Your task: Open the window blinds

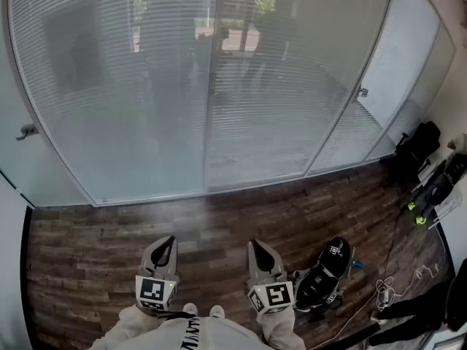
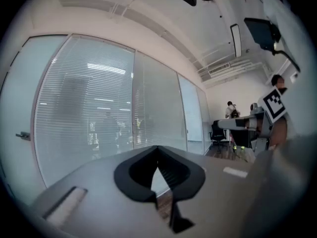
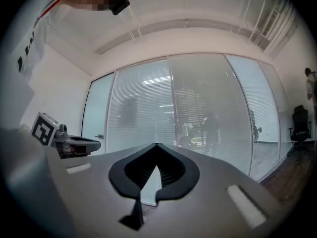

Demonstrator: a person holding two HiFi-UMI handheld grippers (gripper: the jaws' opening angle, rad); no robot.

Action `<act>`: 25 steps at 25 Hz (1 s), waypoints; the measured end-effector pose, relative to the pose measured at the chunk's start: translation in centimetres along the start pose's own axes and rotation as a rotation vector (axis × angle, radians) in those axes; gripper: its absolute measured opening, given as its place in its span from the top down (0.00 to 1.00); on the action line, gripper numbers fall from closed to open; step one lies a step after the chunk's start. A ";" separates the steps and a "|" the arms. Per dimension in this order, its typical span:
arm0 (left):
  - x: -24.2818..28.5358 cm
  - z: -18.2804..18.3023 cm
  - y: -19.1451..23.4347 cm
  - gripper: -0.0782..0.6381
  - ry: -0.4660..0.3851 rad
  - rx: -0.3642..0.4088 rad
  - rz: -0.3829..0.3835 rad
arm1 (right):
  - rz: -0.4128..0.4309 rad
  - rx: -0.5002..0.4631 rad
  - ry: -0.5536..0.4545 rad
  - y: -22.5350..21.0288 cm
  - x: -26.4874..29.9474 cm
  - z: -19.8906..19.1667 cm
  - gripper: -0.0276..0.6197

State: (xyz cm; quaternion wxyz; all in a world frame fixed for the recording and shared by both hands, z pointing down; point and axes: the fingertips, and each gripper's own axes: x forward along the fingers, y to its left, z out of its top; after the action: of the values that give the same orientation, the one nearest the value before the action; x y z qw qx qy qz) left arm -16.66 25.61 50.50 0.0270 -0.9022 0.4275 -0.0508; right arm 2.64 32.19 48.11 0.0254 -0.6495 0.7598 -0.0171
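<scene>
White slatted window blinds hang behind tall glass panels across the wall ahead; they also fill the left gripper view and the right gripper view. The slats lie nearly closed, with dim shapes showing through. A small knob sits on the left glass panel and another knob on the right panel. My left gripper and right gripper are held low, side by side over the wooden floor, well short of the glass. Both point level at the blinds, shut and with nothing between the jaws.
A black bag lies on the floor just right of my right gripper, with white cables beyond it. A black chair stands at the far right by the glass. A person stands far off to the right.
</scene>
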 end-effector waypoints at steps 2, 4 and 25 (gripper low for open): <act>1.1 0.9 -0.9 0.89 -0.016 0.010 -0.001 | 0.000 0.007 -0.012 -1.1 0.2 0.1 0.96; 2.0 1.3 -1.7 0.89 -0.029 0.025 -0.007 | 0.002 0.021 -0.017 -1.8 0.4 0.1 0.96; 4.7 1.9 -1.1 0.89 -0.044 0.058 0.069 | 0.069 0.060 -0.037 -4.7 2.6 0.5 0.96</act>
State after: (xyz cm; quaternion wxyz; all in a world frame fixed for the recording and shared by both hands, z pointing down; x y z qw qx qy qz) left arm -12.64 22.67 49.02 0.0640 -0.8867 0.4559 -0.0423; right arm 6.87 28.90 47.88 0.0594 -0.6222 0.7801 -0.0268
